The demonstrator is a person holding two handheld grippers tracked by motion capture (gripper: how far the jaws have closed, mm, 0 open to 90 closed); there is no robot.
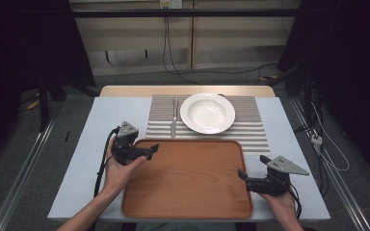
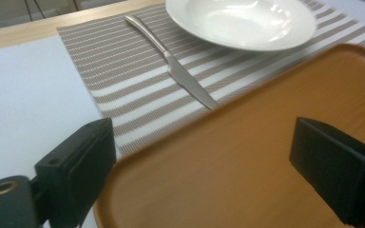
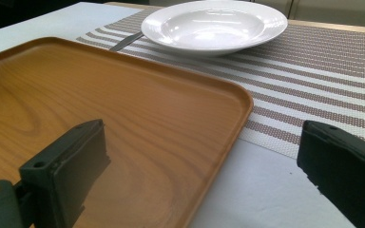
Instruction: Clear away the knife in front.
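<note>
A wooden tray (image 1: 188, 192) lies empty at the near middle of the white table. My left gripper (image 1: 152, 150) is open at the tray's far left corner. In the left gripper view that corner of the tray (image 2: 247, 156) sits between the wide jaws of the left gripper (image 2: 204, 164). My right gripper (image 1: 253, 166) is open at the tray's right edge. In the right gripper view its gripper (image 3: 204, 166) has one jaw over the tray (image 3: 123, 114) and one over the table. Neither holds anything.
Beyond the tray, a striped placemat (image 1: 253, 130) carries a white deep plate (image 1: 207, 113), with a metal knife (image 1: 174, 120) lying to the plate's left. The plate (image 2: 240, 21) and knife (image 2: 176, 71) appear ahead of the left gripper. Bare tabletop (image 1: 91, 159) flanks the tray.
</note>
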